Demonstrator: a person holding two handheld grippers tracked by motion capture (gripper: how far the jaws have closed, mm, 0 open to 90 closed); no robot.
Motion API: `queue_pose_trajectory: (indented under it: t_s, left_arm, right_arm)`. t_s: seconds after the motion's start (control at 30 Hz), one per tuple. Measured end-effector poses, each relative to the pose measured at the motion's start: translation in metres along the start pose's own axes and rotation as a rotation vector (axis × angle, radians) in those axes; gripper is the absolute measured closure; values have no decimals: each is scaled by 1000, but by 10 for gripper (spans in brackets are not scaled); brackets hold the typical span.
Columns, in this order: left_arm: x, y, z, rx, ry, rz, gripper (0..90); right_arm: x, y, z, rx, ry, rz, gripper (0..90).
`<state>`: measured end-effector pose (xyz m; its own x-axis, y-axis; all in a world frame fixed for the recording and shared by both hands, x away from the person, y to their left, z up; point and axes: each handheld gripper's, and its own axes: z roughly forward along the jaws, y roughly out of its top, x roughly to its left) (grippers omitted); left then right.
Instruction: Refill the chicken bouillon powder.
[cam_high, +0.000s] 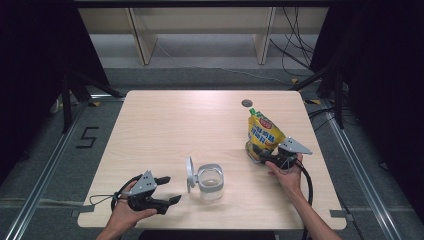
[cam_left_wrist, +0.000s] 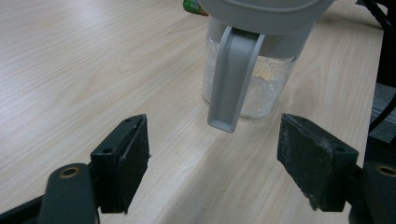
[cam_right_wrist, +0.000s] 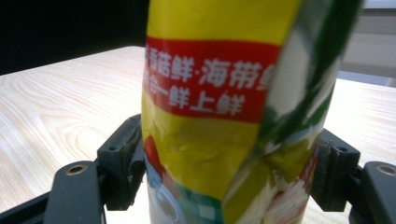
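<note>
1. High view: a pale wood table stands on grey floor between black curtains; the yellow pouch stands at its right, the clear jar near the front.
2. Left gripper view: the left gripper gapes empty before the jar.
3. Right gripper view: the right gripper clamps the pouch.

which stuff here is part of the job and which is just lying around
In the job:
- yellow pouch, between the jaws of the right gripper
- clear jar with its grey lid swung open
- left gripper, open, facing the jar

Just there:
- table
- table's cable hole
- wooden shelf legs behind
- cables on the floor
</note>
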<state>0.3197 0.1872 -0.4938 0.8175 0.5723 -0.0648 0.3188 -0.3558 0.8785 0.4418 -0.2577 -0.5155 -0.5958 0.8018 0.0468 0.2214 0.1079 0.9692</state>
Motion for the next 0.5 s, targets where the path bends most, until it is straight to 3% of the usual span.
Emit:
queue_pose_trajectory:
  t_s: [0.07,0.1,0.27,0.33,0.37,0.4,0.43,0.47,0.5]
  left_arm:
    - [1,0,0,-1,-5,15,248]
    - [1,0,0,0,-5,16,248]
    - [1,0,0,6,-2,6,248]
    - [1,0,1,5,-10,-1,248]
    - [1,0,1,4,-12,7,249]
    - [1,0,0,6,-11,5,249]
    - [1,0,0,9,-3,4,249]
    - [0,0,0,8,-4,4,249]
    - [0,0,-1,7,-3,1,249]
  right_arm:
    - [2,0,0,-3,-5,12,287]
    - [-1,1,0,8,6,-22,290]
    - [2,3,1,17,20,6,320]
    - [2,5,0,42,16,-34,329]
    - [6,6,0,34,21,9,331]
    - [5,6,0,49,4,-29,335]
    - [8,6,-1,44,10,-5,343]
    - [6,7,0,36,13,-51,345]
    - [9,8,-2,61,-9,-42,347]
